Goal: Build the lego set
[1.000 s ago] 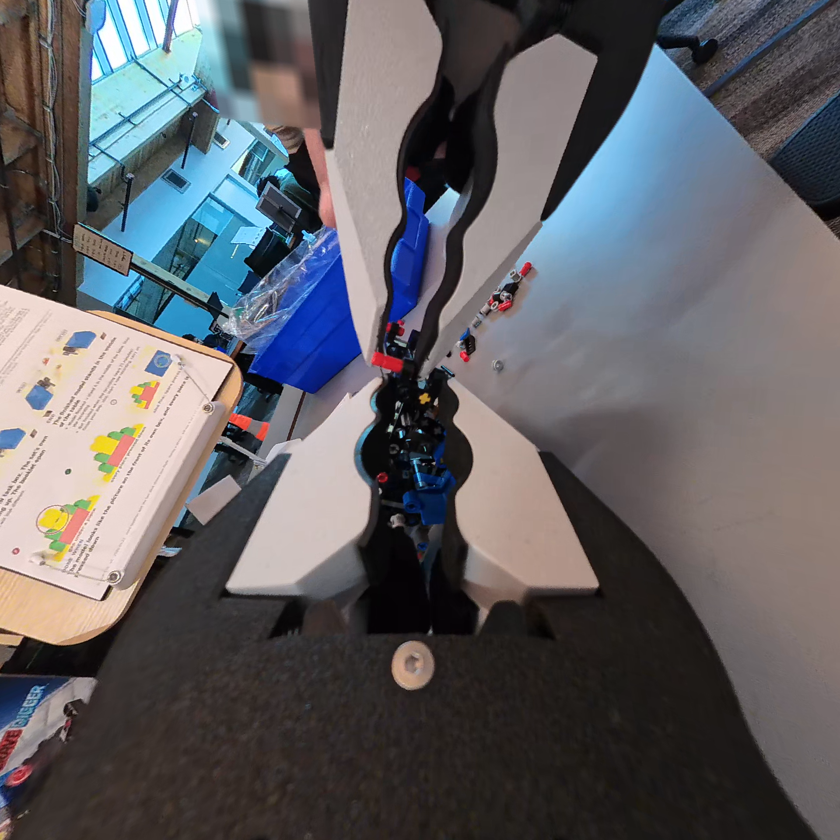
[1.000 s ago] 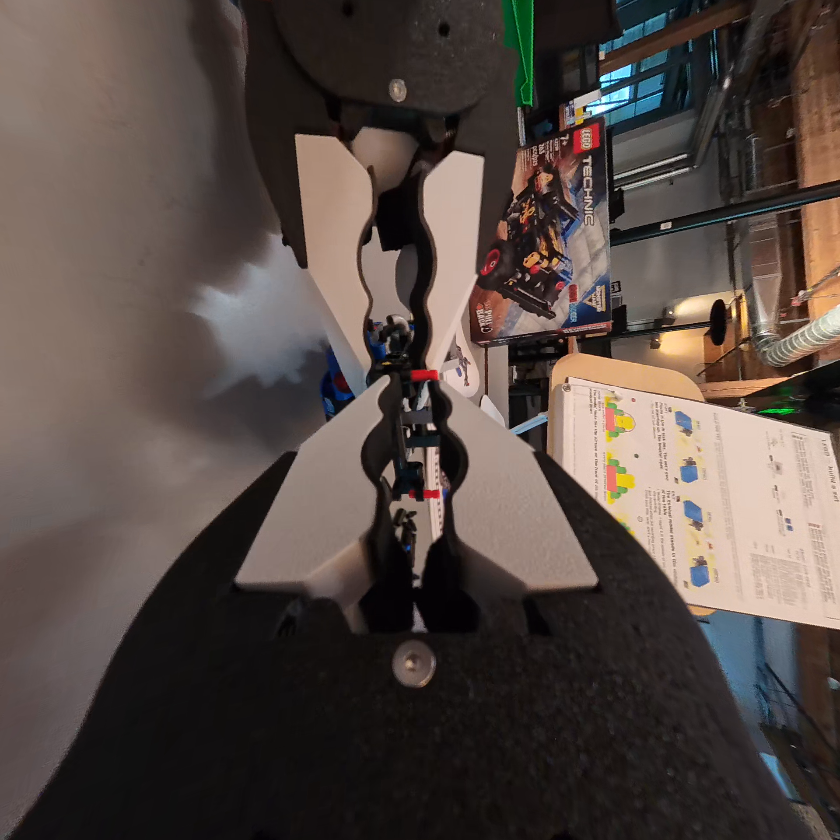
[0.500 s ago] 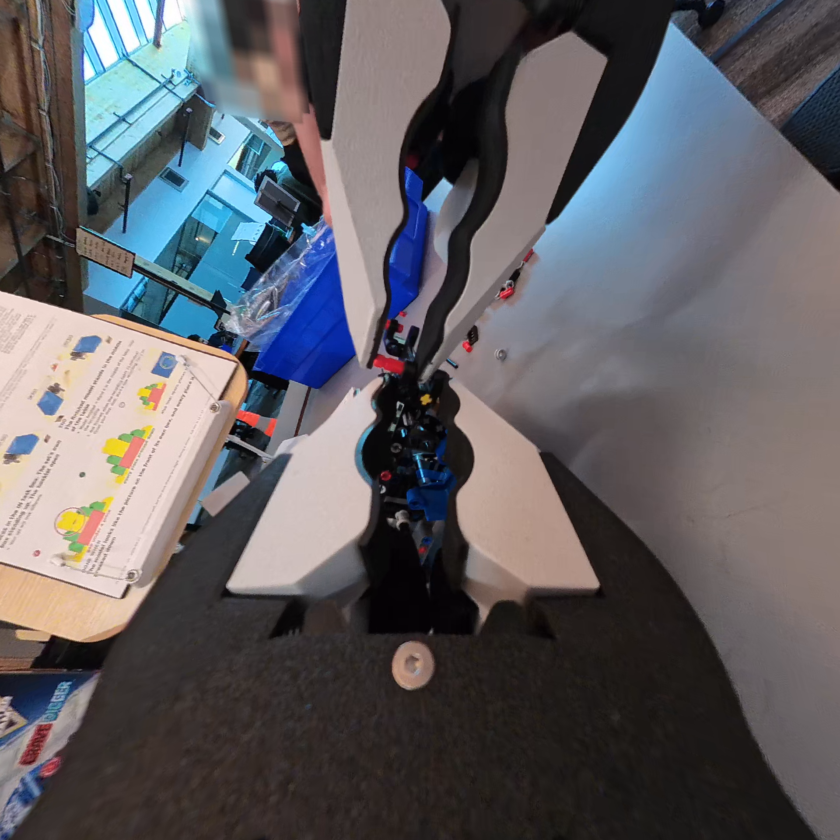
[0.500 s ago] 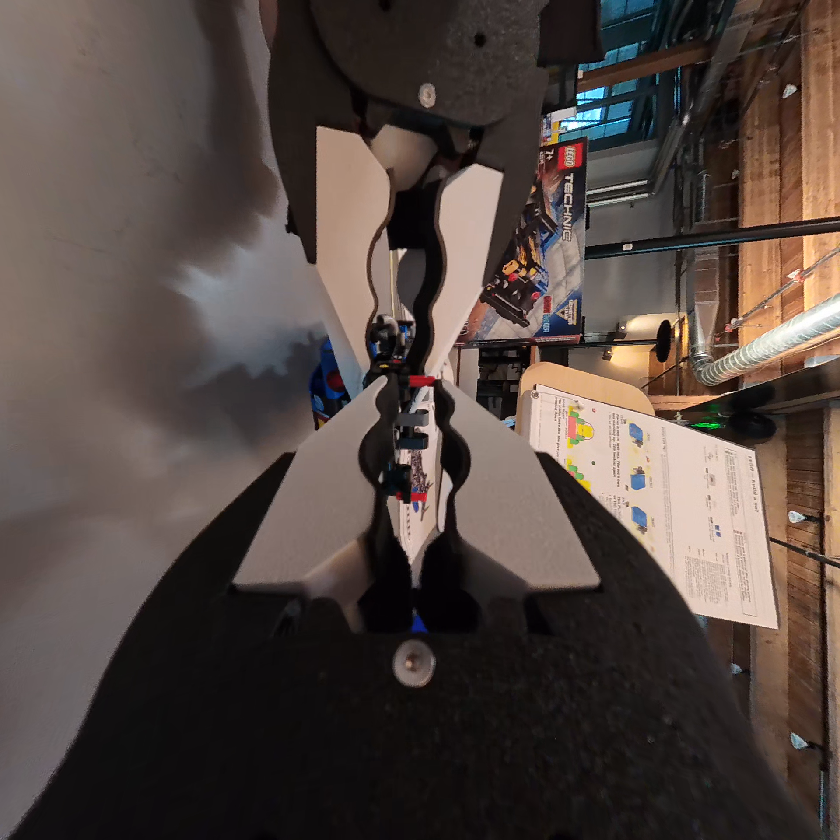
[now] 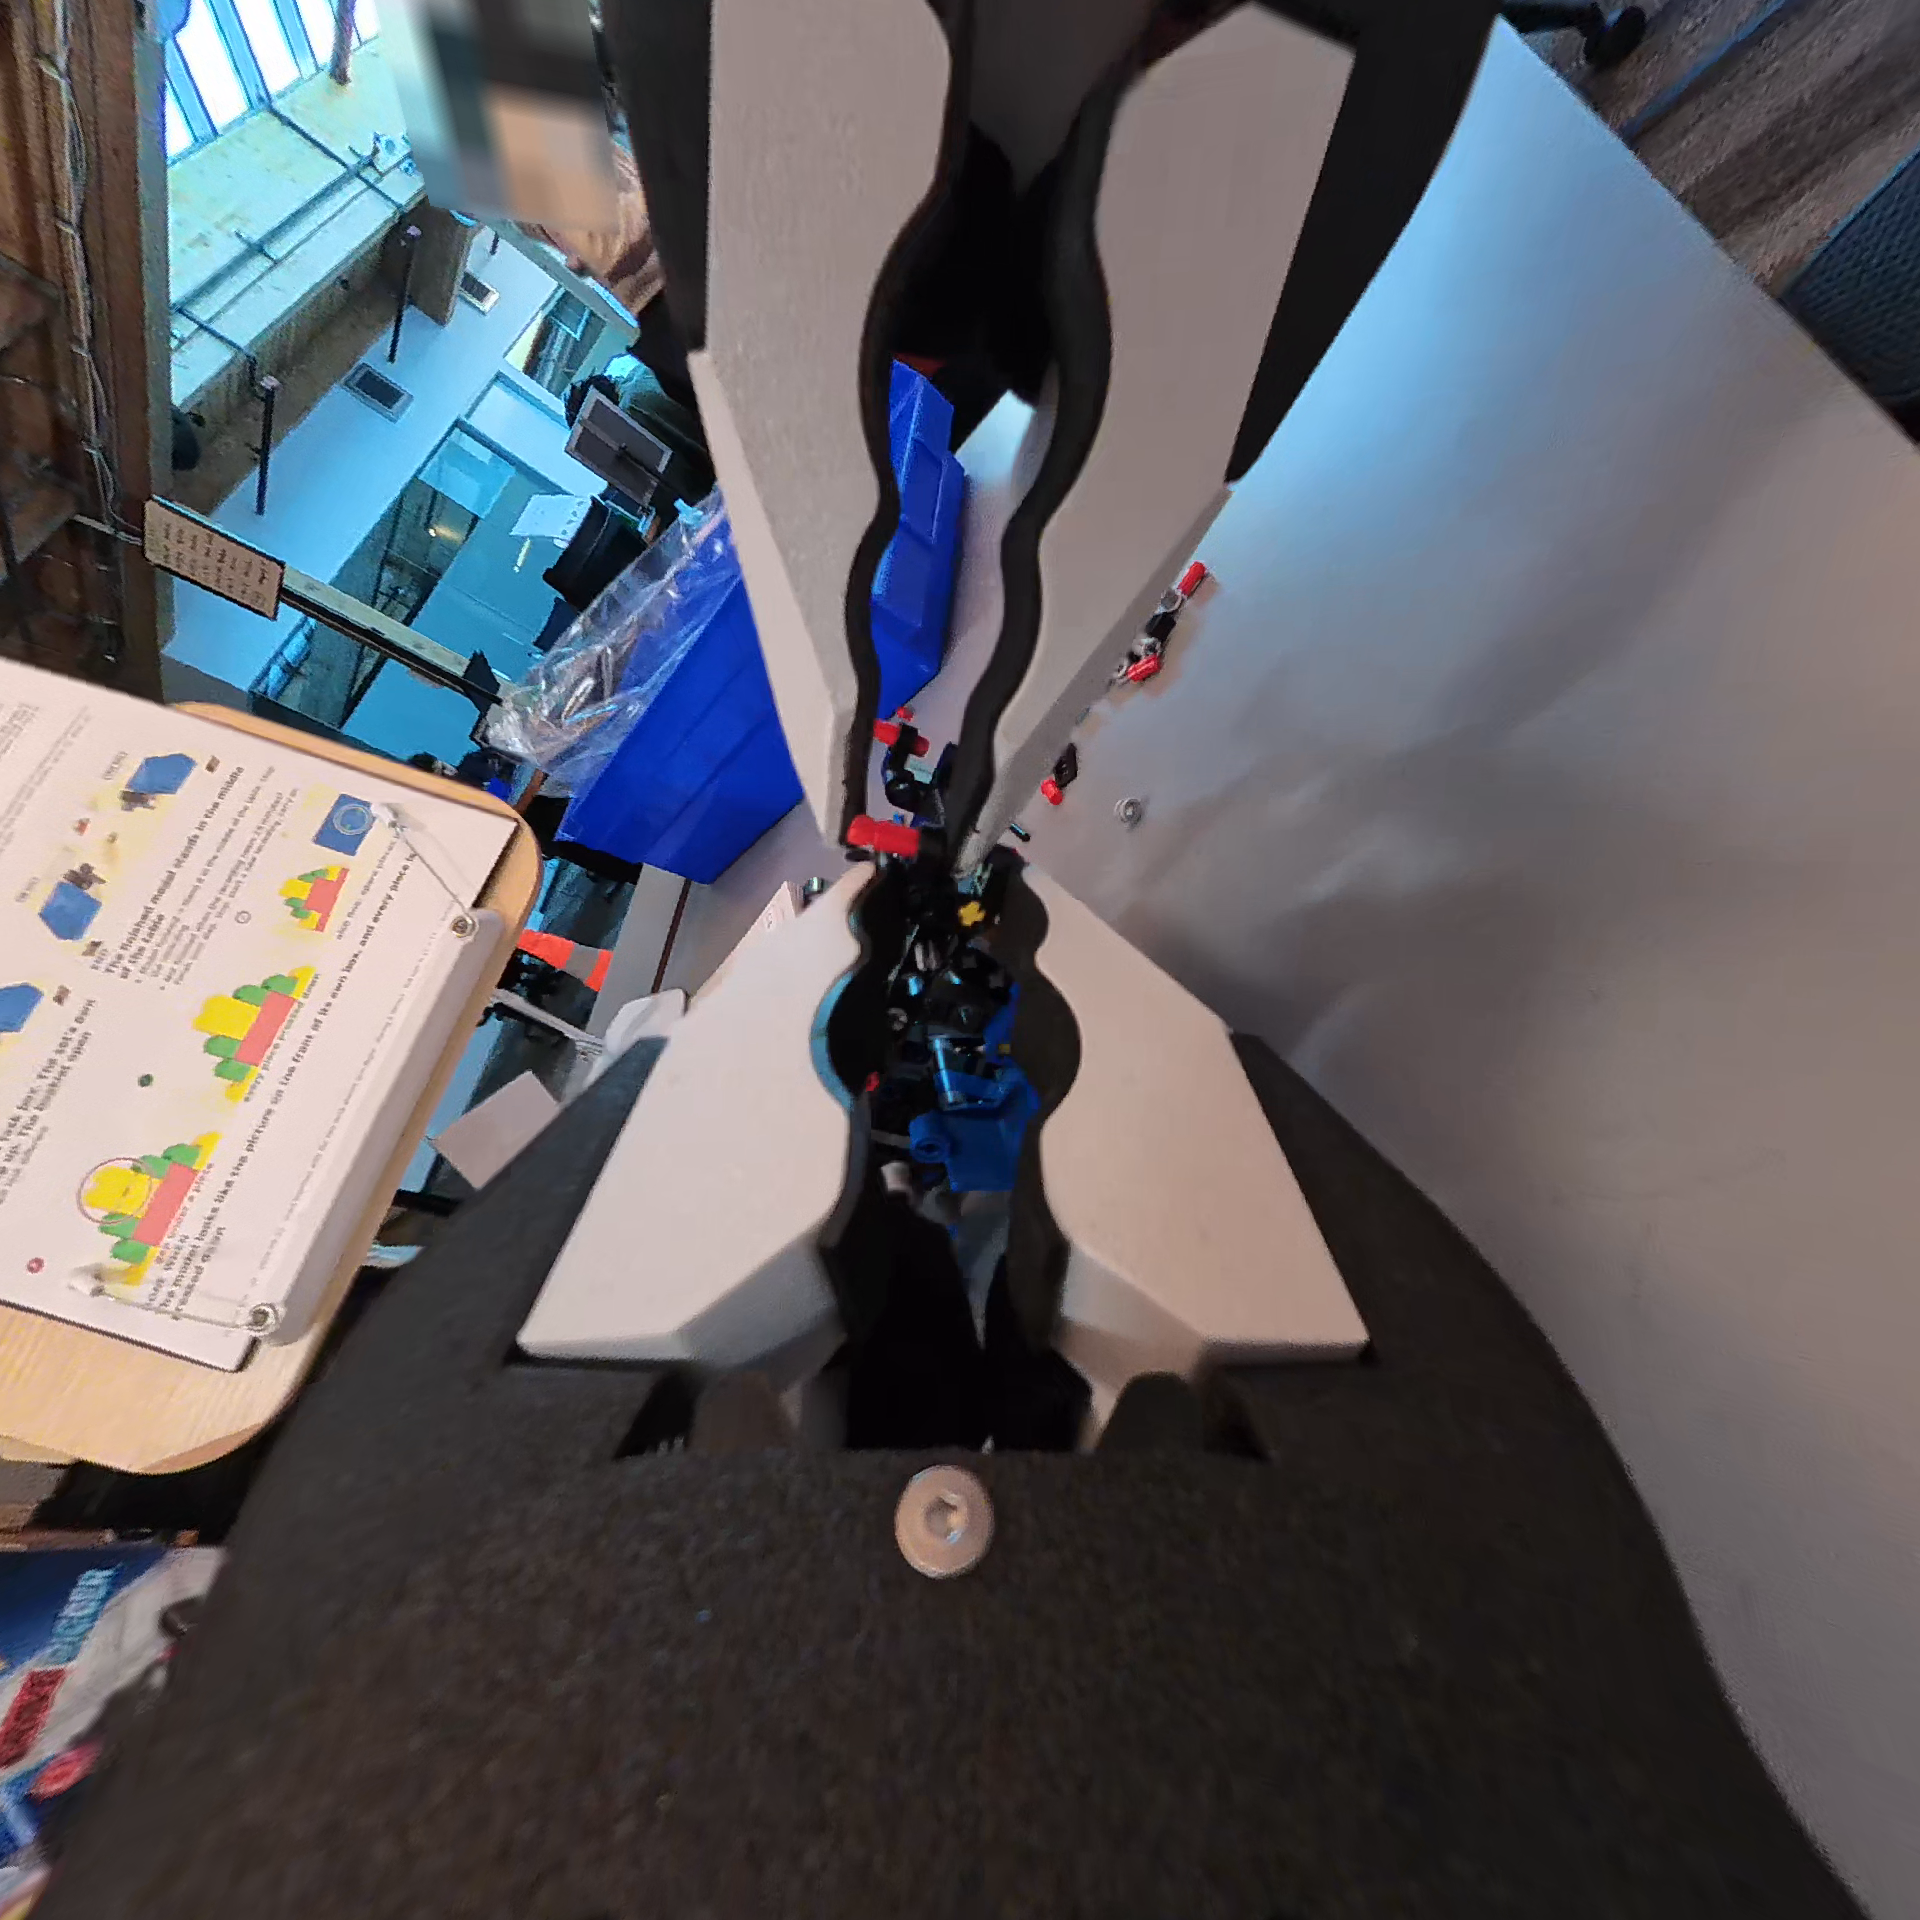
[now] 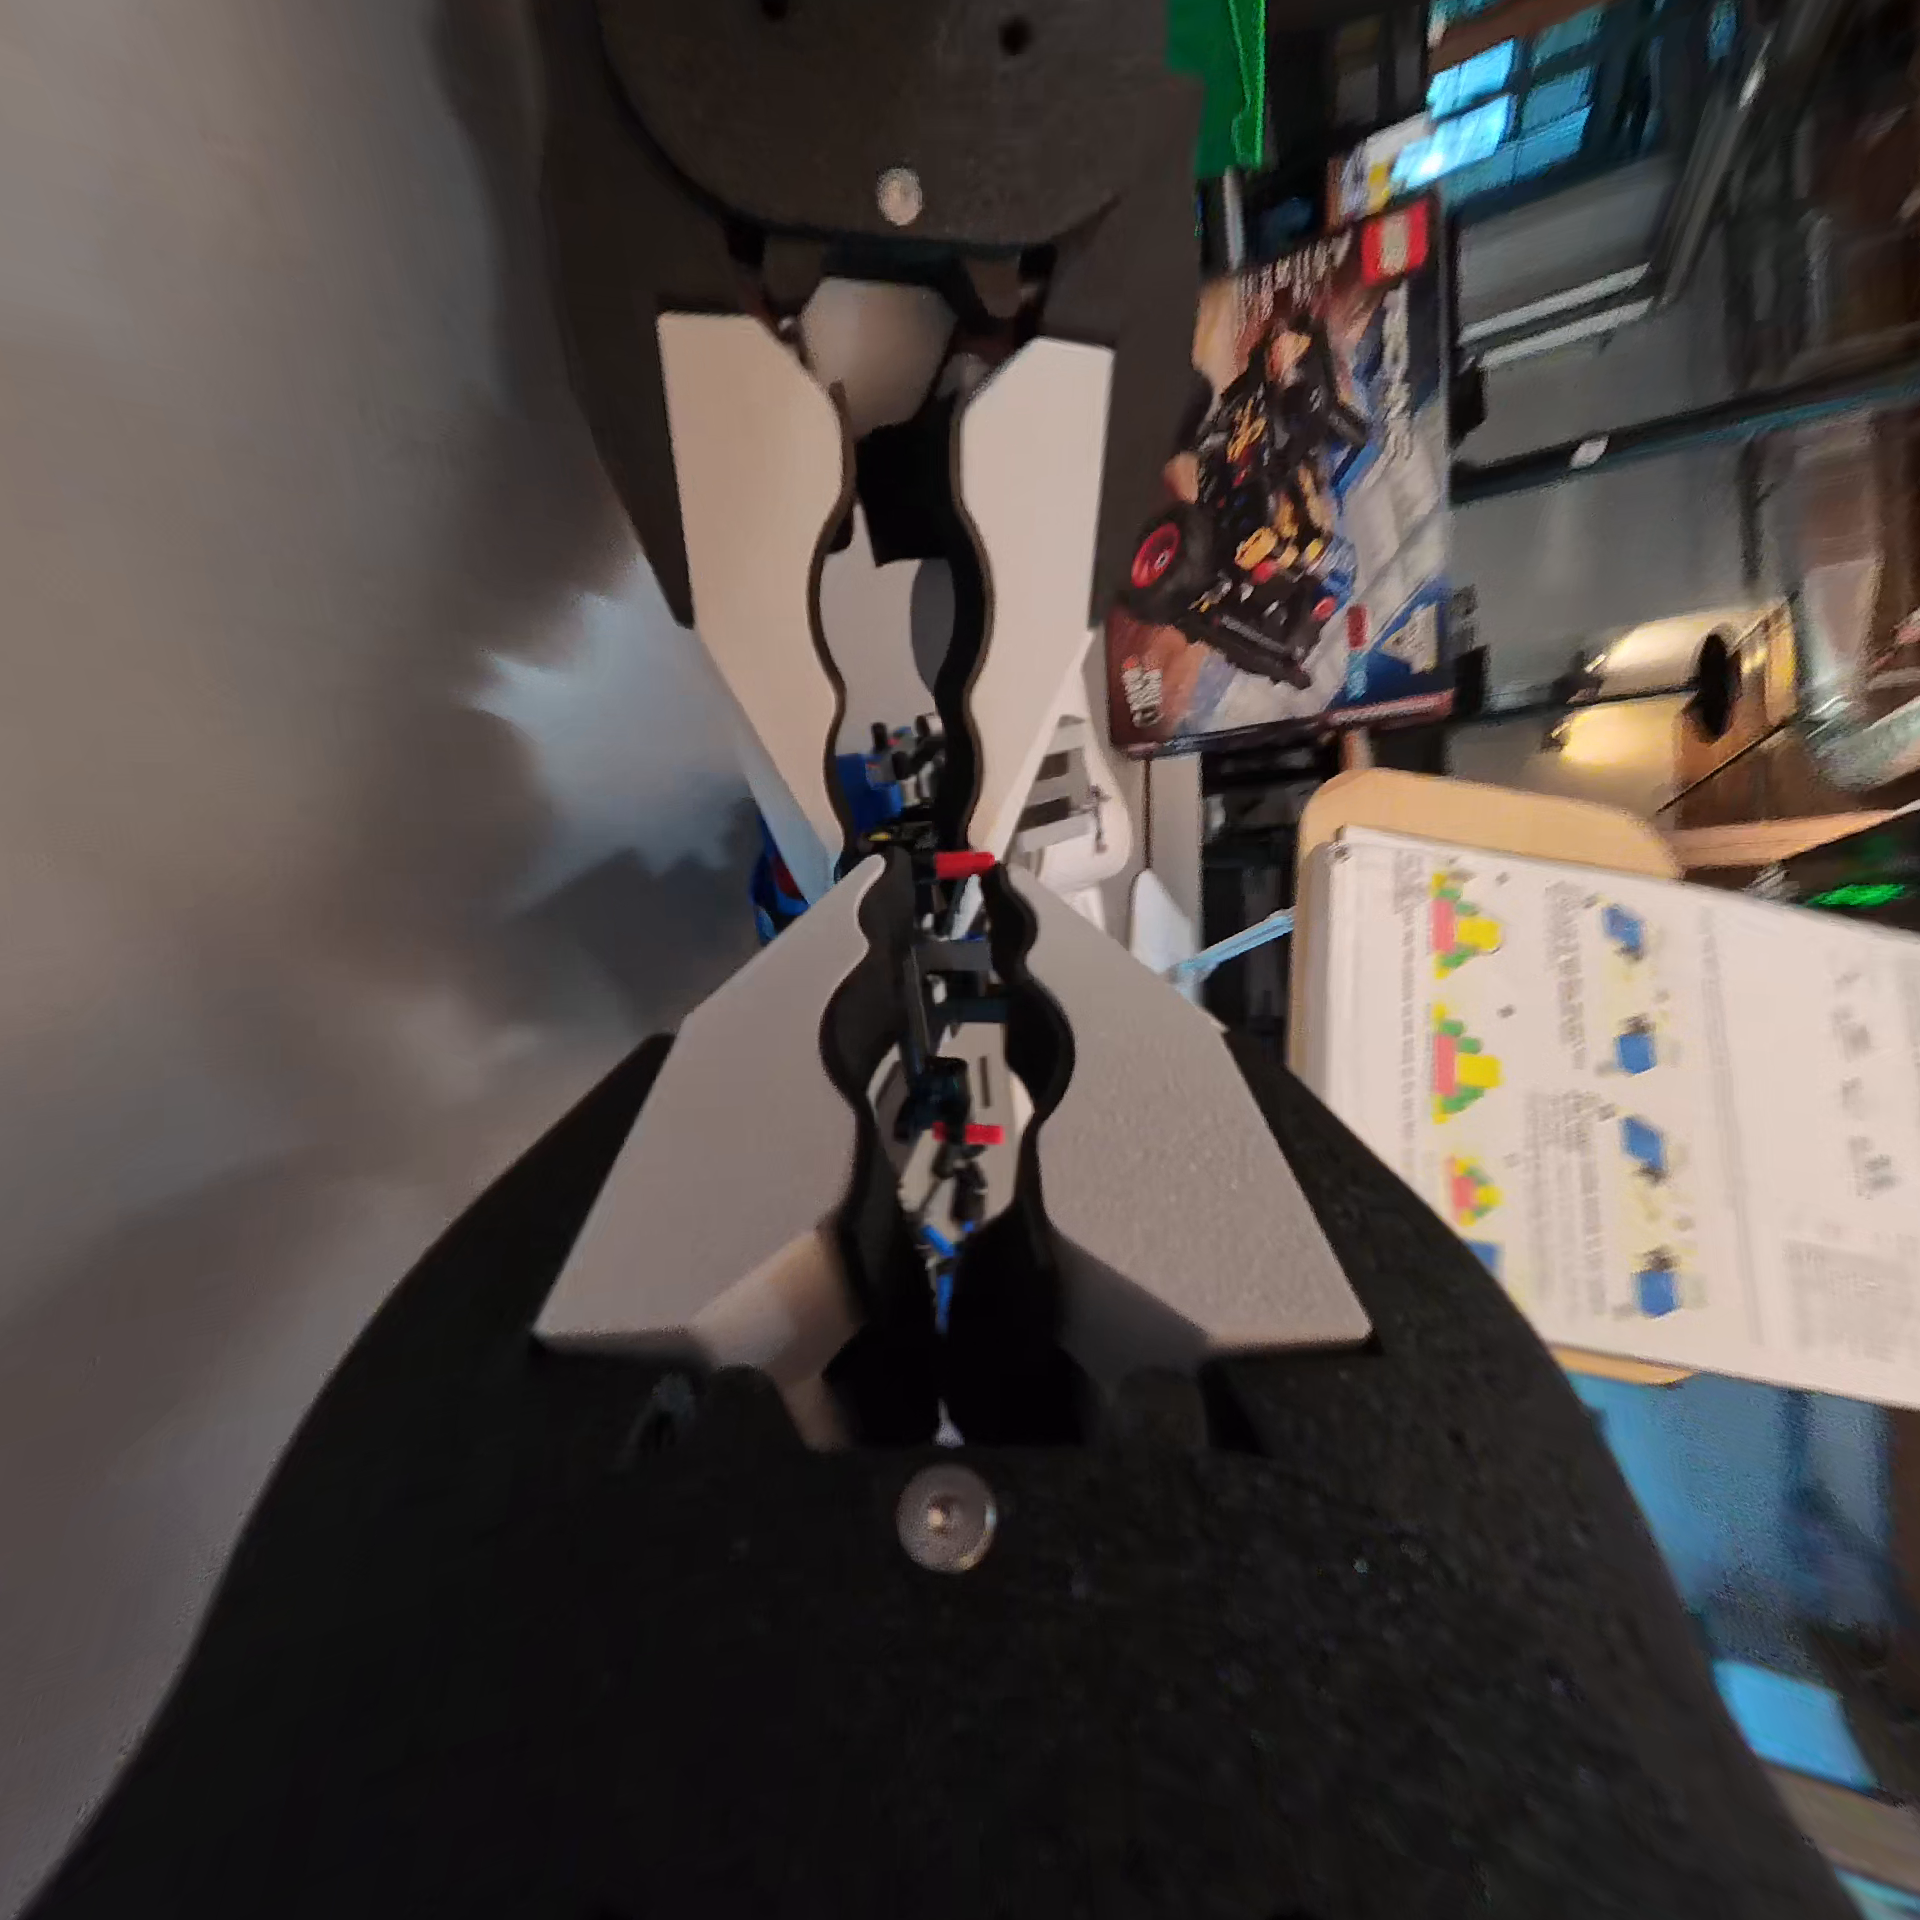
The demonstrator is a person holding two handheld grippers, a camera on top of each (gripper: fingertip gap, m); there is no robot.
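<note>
My left gripper (image 5: 935, 883) is shut on a black and blue lego assembly (image 5: 961, 1049) that fills the gap between its fingers. My right gripper (image 5: 904, 831) comes down from the top, tip to tip with the left. It is shut on a small black lego part with a red pin (image 5: 878, 831) sticking out at its tips. In the right wrist view my right gripper (image 6: 935, 878) holds that black part (image 6: 945, 966), with the red pin (image 6: 961, 860) at the tips. The left gripper (image 6: 904, 836) faces it from above. The contact point is partly hidden.
Both grippers hover over a white table (image 5: 1558, 935) with loose small lego pieces (image 5: 1153, 634). A blue bin (image 5: 675, 769) and a clear plastic bag (image 5: 613, 665) stand behind. An instruction sheet on a wooden board (image 5: 208, 987) is at the side, also (image 6: 1610, 1091). A lego box (image 6: 1288, 499) stands upright. The grippers are tip to tip, or close to it.
Both grippers stay shut and tip to tip. The right wrist view has swung and is now blurred; the lego box and instruction sheet shifted in it. The left view moved only slightly.
</note>
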